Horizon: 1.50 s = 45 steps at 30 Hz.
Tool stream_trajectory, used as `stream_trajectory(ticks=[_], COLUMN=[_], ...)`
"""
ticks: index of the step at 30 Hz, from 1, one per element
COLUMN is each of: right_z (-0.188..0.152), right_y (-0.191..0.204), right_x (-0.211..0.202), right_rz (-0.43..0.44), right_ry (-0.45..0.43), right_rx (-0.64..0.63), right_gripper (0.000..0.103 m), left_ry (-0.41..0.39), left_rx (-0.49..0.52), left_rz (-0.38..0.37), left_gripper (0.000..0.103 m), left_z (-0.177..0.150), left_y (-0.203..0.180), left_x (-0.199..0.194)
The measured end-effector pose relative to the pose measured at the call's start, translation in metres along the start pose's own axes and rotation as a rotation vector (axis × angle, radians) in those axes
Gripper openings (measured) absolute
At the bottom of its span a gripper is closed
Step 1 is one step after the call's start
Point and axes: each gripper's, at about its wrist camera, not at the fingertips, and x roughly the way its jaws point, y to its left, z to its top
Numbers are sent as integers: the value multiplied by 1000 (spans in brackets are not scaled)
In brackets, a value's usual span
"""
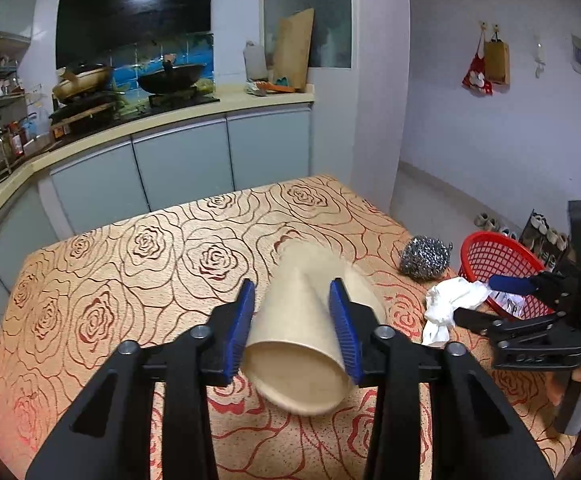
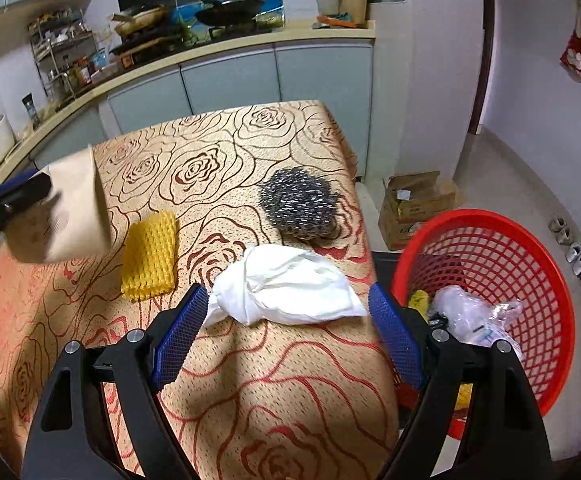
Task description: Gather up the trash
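A beige paper cup (image 1: 298,352) hangs on its side above the rose-patterned table (image 1: 130,264), squeezed between the blue pads of my left gripper (image 1: 292,286), which is shut on it. The right wrist view shows the same cup (image 2: 74,208) blurred at the left edge. A crumpled white tissue (image 2: 286,288) lies near the table's right edge. My right gripper (image 2: 288,292) stands open with a finger on either side of the tissue and does not touch it. The red mesh basket (image 2: 486,216) beside the table holds a plastic wrapper and other scraps.
A steel wool ball (image 2: 300,204) sits behind the tissue and a yellow knitted cloth (image 2: 150,256) lies to its left. On the floor past the table stand a cardboard box (image 2: 414,208) and shoes. Kitchen counter and cabinets run along the back.
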Motion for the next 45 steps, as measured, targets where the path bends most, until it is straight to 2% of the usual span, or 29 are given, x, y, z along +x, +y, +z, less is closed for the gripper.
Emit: stream_trajectory(ticks=[1, 6, 12, 20, 24, 26, 30, 34, 39, 45], right_z=[1, 2, -2, -5, -7, -7, -9, -8, -5, -3], right_y=[1, 10, 15, 23, 25, 27, 26, 23, 21, 21], right_x=[3, 17, 25, 27, 24, 22, 13, -5, -28, -55], right_rz=[1, 6, 0, 6, 10, 10, 17, 28, 37, 39], right_ry=[6, 35, 66, 59, 52, 47, 29, -7, -49, -91], right_rx=[-2, -26, -49, -76, -80, -80, -67, -49, -42, -47], right_gripper=[80, 79, 59, 37, 30, 28, 28, 28, 28, 28], left_ry=[7, 25, 32, 27, 23, 19, 6, -1, 12, 61], left_rx=[-11, -40, -53, -69, -75, -78, -78, -59, -6, 33], left_rz=[-1, 5, 8, 17, 33, 37, 45, 50, 19, -32], left_gripper=[14, 14, 14, 15, 26, 37, 53, 63, 79, 82], left_z=[1, -3, -11, -13, -12, -13, -13, -15, -29, -45], left_y=[2, 11, 18, 26, 28, 30, 33, 31, 22, 18], left_x=[0, 2, -2, -12, -17, -22, -31, -39, -44, -37])
